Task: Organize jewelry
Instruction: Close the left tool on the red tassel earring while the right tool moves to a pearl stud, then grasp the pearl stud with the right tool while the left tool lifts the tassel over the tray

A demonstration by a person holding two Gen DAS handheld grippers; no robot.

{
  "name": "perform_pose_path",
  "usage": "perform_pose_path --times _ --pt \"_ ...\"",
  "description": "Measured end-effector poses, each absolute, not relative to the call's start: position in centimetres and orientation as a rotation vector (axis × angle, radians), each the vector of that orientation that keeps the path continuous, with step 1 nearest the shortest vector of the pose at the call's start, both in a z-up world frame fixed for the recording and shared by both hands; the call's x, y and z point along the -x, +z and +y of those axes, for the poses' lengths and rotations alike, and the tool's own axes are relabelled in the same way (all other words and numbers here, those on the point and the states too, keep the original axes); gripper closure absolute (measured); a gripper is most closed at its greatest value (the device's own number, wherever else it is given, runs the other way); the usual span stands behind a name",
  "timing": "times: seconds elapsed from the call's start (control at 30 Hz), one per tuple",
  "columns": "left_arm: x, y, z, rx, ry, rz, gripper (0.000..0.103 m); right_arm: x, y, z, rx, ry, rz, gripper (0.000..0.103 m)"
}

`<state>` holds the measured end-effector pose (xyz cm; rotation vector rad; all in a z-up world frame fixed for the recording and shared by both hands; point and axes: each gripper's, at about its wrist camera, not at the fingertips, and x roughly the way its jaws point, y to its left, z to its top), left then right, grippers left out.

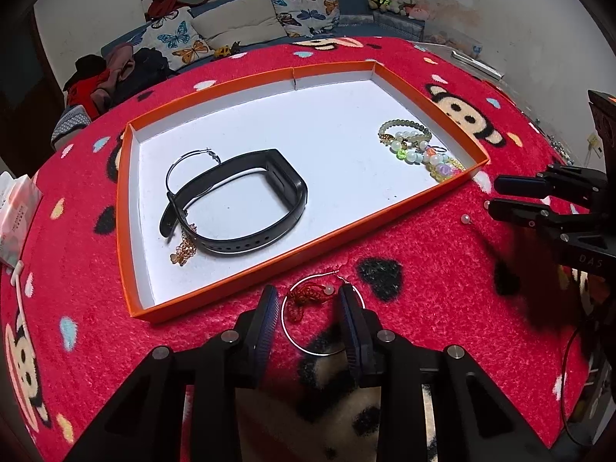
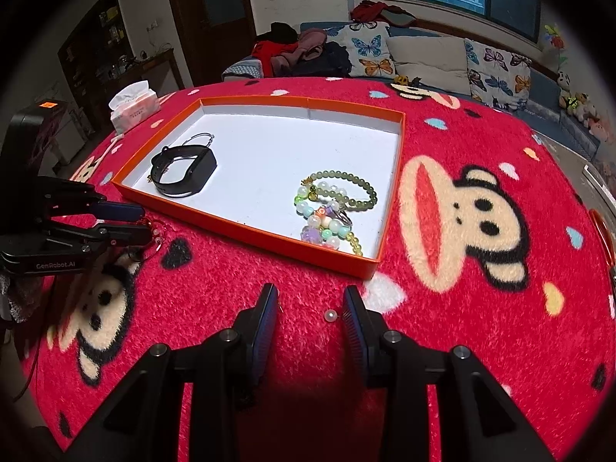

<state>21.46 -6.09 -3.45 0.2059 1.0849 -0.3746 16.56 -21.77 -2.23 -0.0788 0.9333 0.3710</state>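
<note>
A silver hoop earring with a red knot and a pale bead (image 1: 308,300) lies on the red monkey-print cloth just in front of the orange tray (image 1: 300,239). My left gripper (image 1: 310,304) is low over it with its fingers to either side and a gap still showing, so it is open. In the right wrist view my right gripper (image 2: 310,308) stands open over a small white pearl (image 2: 330,315) that lies close to its right finger. The tray (image 2: 246,228) holds a black wristband (image 1: 246,238), a second hoop (image 1: 181,165), a gold chain (image 1: 184,250) and bead bracelets (image 2: 335,208).
A tissue pack (image 2: 133,109) stands at the cloth's far left edge, with a white cable (image 1: 17,281) beside it. My right gripper (image 1: 494,196) appears at the right of the left wrist view, near the tray's corner. A sofa with butterfly cushions (image 2: 427,59) runs behind the table.
</note>
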Motion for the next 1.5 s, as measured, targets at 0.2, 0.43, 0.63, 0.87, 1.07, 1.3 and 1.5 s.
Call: perform_pose_path --times 0.2,0.43,0.63,0.87,1.07,1.3,1.5 --pt "-21.5 -3.9 -6.4 -0.234 -0.377 1.075 0.081 -16.5 -2.4 -21.8 0.086 0.368 0.942 0.064" --pt "-21.1 -3.1 -5.9 -0.216 -0.377 1.050 0.084 -16.4 -2.5 -21.8 0.092 0.367 0.949 0.064" --pt "-20.0 -1.1 -4.6 -0.168 -0.387 1.022 0.084 -16.1 -2.6 -22.0 0.097 0.358 0.957 0.064" --pt "-19.3 1.1 -3.6 -0.141 -0.392 0.980 0.084 -15.8 -3.0 -22.3 0.111 0.335 0.983 0.064" --pt "-19.2 1.1 -3.9 -0.144 -0.400 0.982 0.084 -16.5 -3.4 -22.6 0.095 0.308 0.997 0.064" --pt "-19.2 1.1 -4.0 -0.142 -0.408 0.980 0.084 -16.8 -3.6 -22.2 0.098 0.303 0.993 0.067" --pt "-19.2 1.0 -4.0 -0.139 -0.407 0.981 0.084 -17.0 -3.8 -21.9 0.107 0.291 0.989 0.073"
